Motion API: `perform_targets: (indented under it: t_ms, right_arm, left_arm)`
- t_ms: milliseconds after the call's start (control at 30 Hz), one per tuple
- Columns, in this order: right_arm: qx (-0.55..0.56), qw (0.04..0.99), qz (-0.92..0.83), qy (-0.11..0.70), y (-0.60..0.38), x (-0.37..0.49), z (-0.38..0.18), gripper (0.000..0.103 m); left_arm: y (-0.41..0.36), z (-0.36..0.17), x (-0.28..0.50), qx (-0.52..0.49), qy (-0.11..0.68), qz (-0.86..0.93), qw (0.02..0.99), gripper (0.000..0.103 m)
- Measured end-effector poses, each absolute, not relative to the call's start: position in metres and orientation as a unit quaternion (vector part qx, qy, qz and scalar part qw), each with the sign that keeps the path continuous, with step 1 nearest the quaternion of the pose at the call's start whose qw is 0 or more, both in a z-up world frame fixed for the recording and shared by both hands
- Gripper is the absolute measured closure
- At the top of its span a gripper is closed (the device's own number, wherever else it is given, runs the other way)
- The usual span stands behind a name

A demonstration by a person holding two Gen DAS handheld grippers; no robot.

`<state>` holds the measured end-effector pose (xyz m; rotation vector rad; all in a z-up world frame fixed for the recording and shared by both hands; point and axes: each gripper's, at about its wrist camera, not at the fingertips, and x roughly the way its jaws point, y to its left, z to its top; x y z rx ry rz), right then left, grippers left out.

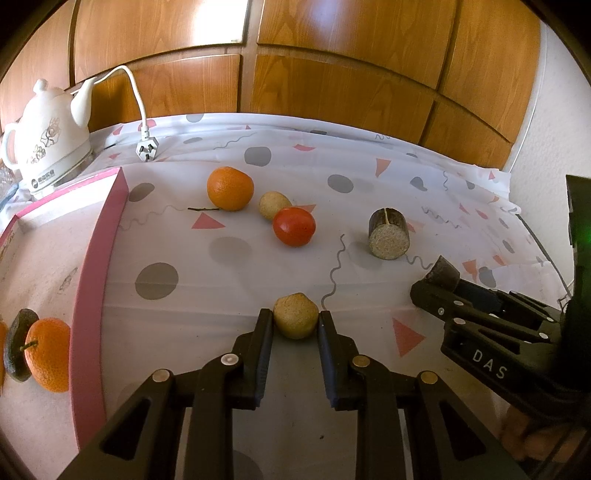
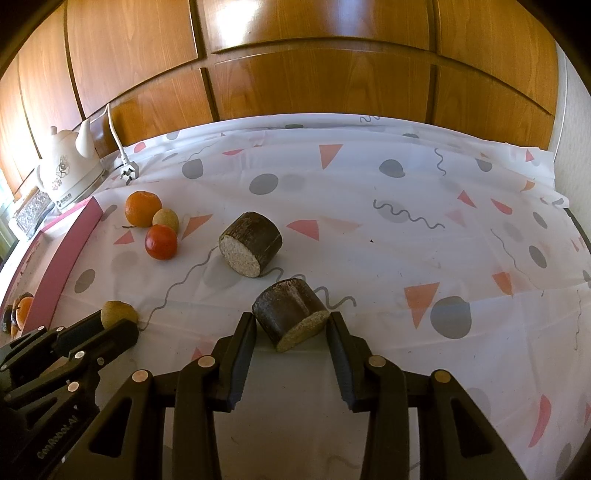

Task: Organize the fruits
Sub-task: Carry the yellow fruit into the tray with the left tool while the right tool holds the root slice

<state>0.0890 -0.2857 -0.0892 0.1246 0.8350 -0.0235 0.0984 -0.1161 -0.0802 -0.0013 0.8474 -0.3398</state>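
1. Fruits sit loose on the counter [image 1: 369, 295]; some already lie in the pink tray [image 1: 92, 266] at left.
2. My left tongs [image 1: 295, 325] pinch a small tan fruit [image 1: 295, 315], ready to carry trayward.
3. My right tongs [image 2: 291, 325] bracket a dark cut cylinder [image 2: 290, 314], tips touching its sides; grip firmness I cannot tell.
4. Orange [image 1: 230, 188], tomato [image 1: 294, 226] wait near the tray.

Daylight was warm and fairly bright in both my views. Glare streaked the cabinet doors [image 1: 236, 22] and glinted on the tomato [image 2: 161, 242]. Soft shadows fell beside the fruit on the cloth [image 2: 369, 192]. Fisheye bent the edges, corners went black, and focus stayed sharp.
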Motion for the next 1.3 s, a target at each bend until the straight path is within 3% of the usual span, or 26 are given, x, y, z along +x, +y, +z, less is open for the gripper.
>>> perform_targets:
  t_ms: [533,1300]
  right_arm:
    - [0.048,0.912,-0.016,0.407,-0.282,0.091,-0.090,0.063]
    - [0.000,0.905,-0.023,0.424,-0.268,0.085,-0.085,0.064]
  left_arm:
    - [-0.105,-0.053,0.072,0.010,0.400,-0.168,0.901,0.079]
    - [-0.023,-0.015,0.045,-0.042,0.377,-0.106,0.919,0.079]
